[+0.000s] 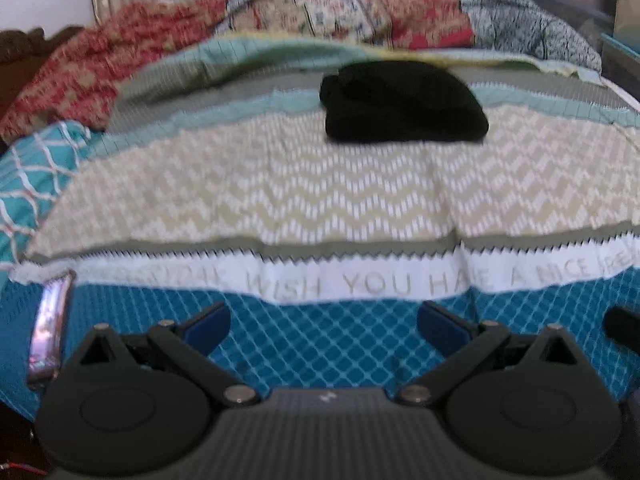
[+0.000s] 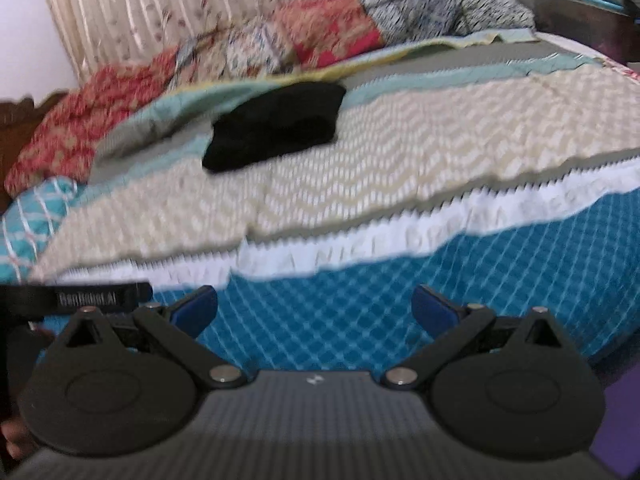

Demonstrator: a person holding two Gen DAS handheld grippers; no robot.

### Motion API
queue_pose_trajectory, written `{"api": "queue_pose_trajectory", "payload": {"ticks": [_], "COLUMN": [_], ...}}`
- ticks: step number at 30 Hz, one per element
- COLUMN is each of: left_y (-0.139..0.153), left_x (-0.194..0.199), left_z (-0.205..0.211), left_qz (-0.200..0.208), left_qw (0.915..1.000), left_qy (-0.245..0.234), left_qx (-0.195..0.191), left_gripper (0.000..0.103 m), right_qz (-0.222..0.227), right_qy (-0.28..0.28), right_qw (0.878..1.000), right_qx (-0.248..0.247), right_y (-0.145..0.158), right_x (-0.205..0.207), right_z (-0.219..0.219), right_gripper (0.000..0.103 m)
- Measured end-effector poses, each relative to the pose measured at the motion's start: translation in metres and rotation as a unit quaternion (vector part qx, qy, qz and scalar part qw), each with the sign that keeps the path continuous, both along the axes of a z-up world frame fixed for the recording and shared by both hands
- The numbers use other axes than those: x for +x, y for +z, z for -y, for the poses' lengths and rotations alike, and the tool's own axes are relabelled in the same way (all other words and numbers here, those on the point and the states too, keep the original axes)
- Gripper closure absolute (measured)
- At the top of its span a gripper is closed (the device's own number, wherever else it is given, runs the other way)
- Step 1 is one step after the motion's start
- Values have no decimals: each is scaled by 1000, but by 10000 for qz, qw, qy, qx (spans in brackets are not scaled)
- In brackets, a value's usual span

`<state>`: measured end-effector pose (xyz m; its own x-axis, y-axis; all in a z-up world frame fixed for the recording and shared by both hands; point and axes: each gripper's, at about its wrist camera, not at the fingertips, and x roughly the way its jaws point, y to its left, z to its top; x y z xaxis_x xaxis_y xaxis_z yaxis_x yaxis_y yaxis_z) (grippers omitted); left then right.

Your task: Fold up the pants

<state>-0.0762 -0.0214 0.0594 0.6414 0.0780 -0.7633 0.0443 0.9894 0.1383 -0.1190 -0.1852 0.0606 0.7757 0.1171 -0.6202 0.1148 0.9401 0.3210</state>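
Closest to us, our left gripper shows black linkages and blue-padded jaws spread wide, holding nothing, above the teal diamond-patterned band of a quilted bedspread. Our right gripper looks the same: jaws wide apart and empty over that teal band. Both hover at the near edge of the bed, well apart from the garment, which suggests we have either finished or not yet reached in. Black fabric pants lie as a compact, bundled mound far up the bed, resting on the beige zigzag stripe and the grey band beyond it. From the right view the pants sit left of centre. Motion blur hides their folds, so we cannot judge how neat they are.
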Motion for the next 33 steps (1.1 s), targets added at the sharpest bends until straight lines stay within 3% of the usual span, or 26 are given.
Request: {"api": "queue_pose_trajectory", "payload": {"ticks": [5,10,18,33], "left_y": [20,33,40,19], "left_x": [-3,-7,-11,-14], "left_z": [4,8,2,-14], "left_qz": [200,329,178,-434], "left_qw": [9998,9994,9997,9986], "left_qy": [-48,13,179,297], "left_qx": [-79,102,62,-64], "left_gripper": [0,0,0,0], "right_qz": [268,411,648,-116], "right_qy": [-48,54,90,235], "right_qw": [9995,9988,9976,9980], "right_qx": [148,271,221,567], "right_y": [25,36,48,20], "right_x": [2,-1,-6,-3], "right_z": [2,-4,-8,-25], "right_gripper": [0,0,0,0]}}
